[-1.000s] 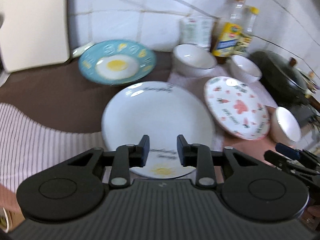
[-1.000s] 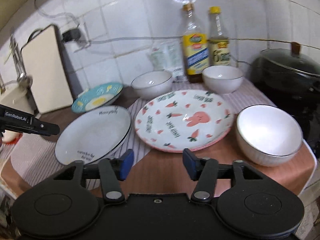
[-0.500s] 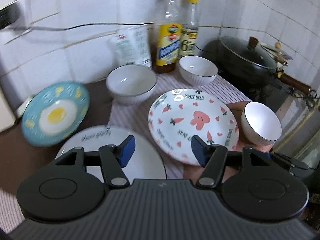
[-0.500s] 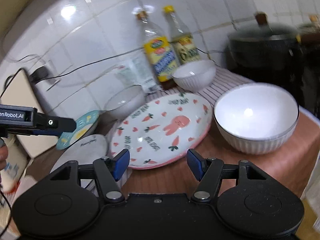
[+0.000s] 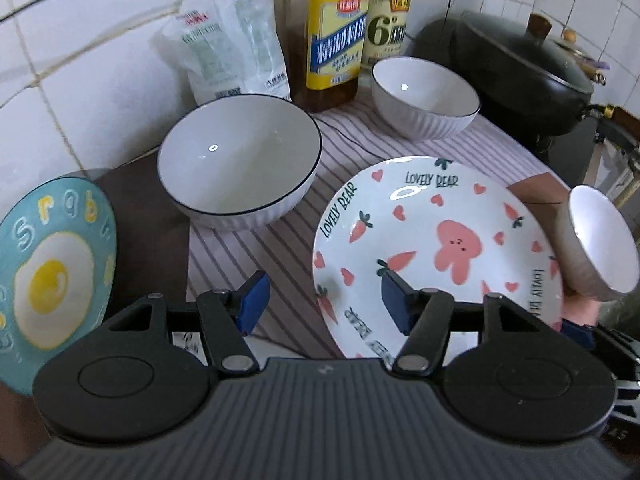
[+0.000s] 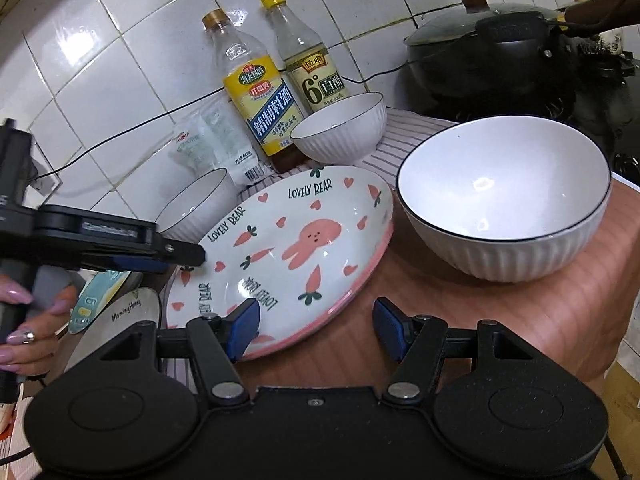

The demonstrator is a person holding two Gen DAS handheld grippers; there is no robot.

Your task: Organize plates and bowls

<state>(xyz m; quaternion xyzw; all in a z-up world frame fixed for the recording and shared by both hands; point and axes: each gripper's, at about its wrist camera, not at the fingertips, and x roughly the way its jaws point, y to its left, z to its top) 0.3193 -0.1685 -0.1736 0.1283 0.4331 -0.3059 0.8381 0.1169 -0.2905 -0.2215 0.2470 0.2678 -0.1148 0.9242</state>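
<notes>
Grippers poised over the white rabbit-and-carrot plate [image 5: 436,248].
We see the left gripper [image 5: 325,303] and right gripper [image 6: 316,330] half open, holding nothing; the plate's near rim seems to lie between each pair of jaws, untouched.

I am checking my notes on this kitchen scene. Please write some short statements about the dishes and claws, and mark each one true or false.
1. The rabbit plate carries the words LOVELY BEAR. True.
2. The right claw is clamped on the nearest white bowl. False: its fingers are apart and hold nothing; the bowl sits beyond them.
3. Two bottles stand against the tiled wall. True.
4. The egg plate is stacked on the rabbit plate. False: it lies apart, at the far left.
5. The left claw holds a bowl. False: it is open and empty.
</notes>
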